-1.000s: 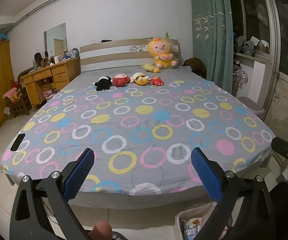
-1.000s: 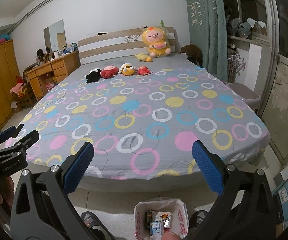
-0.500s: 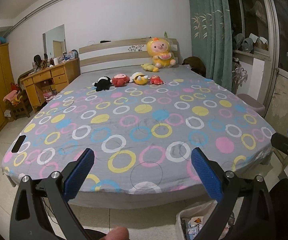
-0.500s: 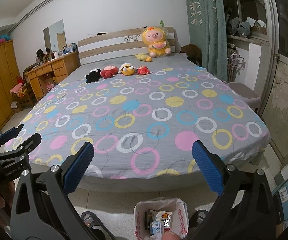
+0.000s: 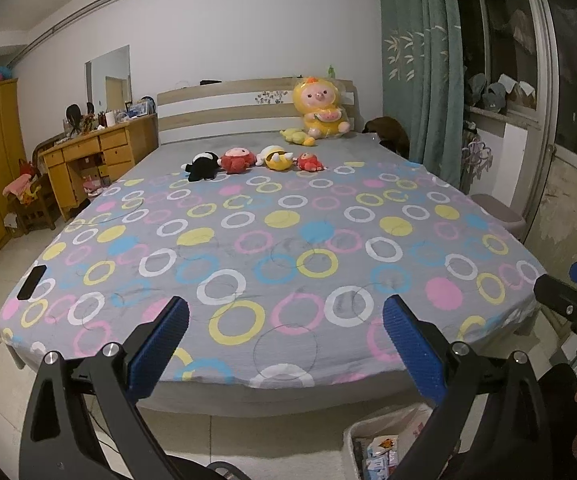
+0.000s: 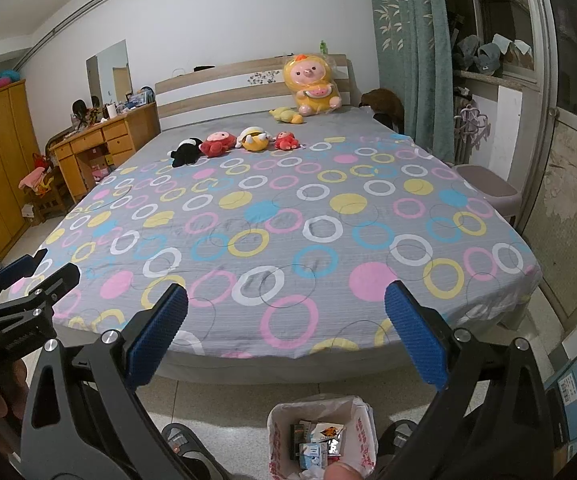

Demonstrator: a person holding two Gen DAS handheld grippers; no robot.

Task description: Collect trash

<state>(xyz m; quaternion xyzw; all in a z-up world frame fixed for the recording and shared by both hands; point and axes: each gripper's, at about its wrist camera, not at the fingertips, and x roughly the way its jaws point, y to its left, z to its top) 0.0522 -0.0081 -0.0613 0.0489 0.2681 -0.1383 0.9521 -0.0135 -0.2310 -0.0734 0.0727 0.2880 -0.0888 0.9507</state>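
A trash bin lined with a white bag (image 6: 362,434) stands on the floor at the foot of the bed, holding several small packets (image 6: 316,446); it also shows in the left wrist view (image 5: 352,440). My left gripper (image 5: 286,344) is open and empty, held above the floor before the bed's foot. My right gripper (image 6: 286,338) is open and empty, above the bin. Each gripper shows at the edge of the other's view.
A wide bed (image 6: 288,220) with a ringed grey sheet fills the room. Plush toys (image 6: 232,144) lie near the headboard. A black phone (image 5: 31,282) lies at the bed's left corner. A wooden desk (image 5: 96,160) stands left, a stool (image 6: 488,190) right.
Both views have drifted slightly; the left gripper moved back a little, showing more of the floor and bed edge. Both grippers stay open and empty.
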